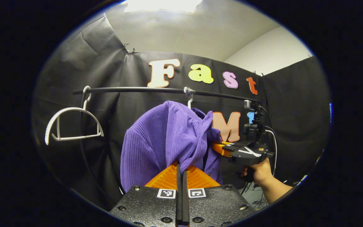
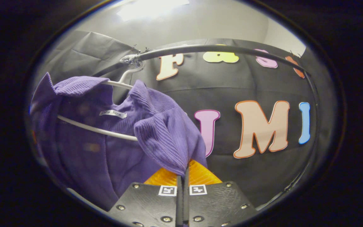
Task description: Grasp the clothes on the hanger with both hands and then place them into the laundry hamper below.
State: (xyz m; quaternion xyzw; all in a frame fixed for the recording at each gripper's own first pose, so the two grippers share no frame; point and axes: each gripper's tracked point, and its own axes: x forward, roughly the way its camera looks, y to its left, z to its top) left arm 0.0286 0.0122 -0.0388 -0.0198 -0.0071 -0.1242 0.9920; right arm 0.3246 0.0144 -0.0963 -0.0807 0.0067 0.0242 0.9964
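Note:
A purple ribbed garment point(image 1: 165, 138) hangs on a white hanger from the black rail point(image 1: 143, 90). My left gripper point(image 1: 181, 167) is shut on a fold of its cloth at the front. In the left gripper view the right gripper point(image 1: 221, 147), held by a hand point(image 1: 258, 171), pinches the garment's right side. In the right gripper view the right gripper point(image 2: 185, 171) is shut on a bunched fold of the purple garment point(image 2: 156, 132). The white hanger's bar point(image 2: 99, 130) shows inside the open collar. The hamper is hidden.
An empty white hanger point(image 1: 71, 124) hangs at the left end of the rail. Black cloth walls close the booth behind and on both sides. A black cable point(image 1: 82, 138) runs down beside the empty hanger.

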